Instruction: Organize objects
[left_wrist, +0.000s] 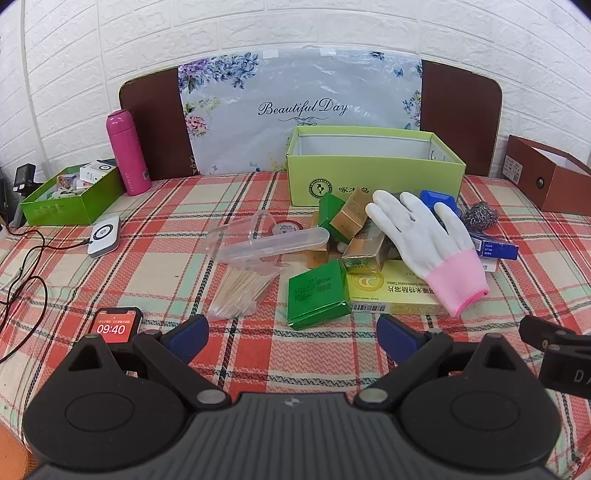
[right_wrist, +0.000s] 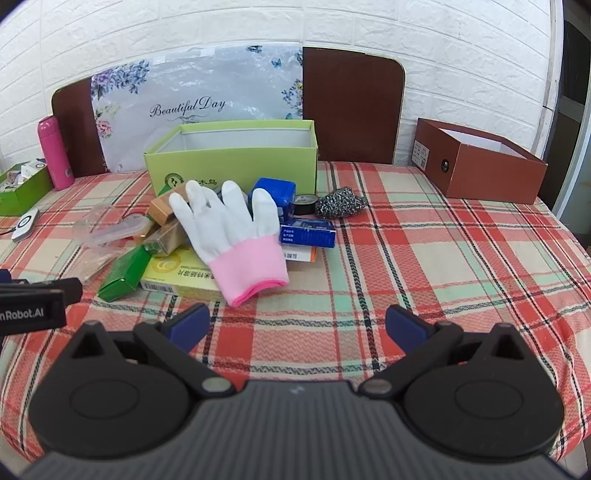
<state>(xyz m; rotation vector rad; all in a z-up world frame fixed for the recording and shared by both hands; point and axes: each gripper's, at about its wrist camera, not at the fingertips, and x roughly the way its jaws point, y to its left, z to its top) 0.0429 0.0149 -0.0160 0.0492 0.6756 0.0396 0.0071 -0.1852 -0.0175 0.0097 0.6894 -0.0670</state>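
Both grippers hang above the near edge of the table (right_wrist: 424, 236), which carries a red, green and cream plaid cloth; the left gripper (left_wrist: 291, 332) has its jaws spread wide with nothing between them; the right gripper (right_wrist: 297, 325) is likewise spread wide and empty.

The clutter to be organized lies mid-table, just in front of an open light-green box (left_wrist: 373, 177) at the far side; a white glove with a pink cuff (left_wrist: 428, 240) rests on top of the pile, fingers pointing far; beneath it lies a flat yellow medicine box (left_wrist: 391, 291); a green box (left_wrist: 317, 293) lies just left of the yellow one, touching it; gold boxes (left_wrist: 360, 251) are stacked behind these; a blue carton (right_wrist: 308, 232) and a blue tub (right_wrist: 275, 194) sit at the right of the pile; a steel scourer (right_wrist: 341, 203) lies further right, beside a roll of black tape (right_wrist: 304, 203).

Left of the pile lies a clear plastic case (left_wrist: 266, 240), with a bundle of toothpicks (left_wrist: 240, 291) nearer; a phone (left_wrist: 112, 326) lies at the near left; a pink flask (left_wrist: 127, 151) stands far left beside a dark-green tray (left_wrist: 70, 203) of small items; a brown box (right_wrist: 480, 166) stands far right.
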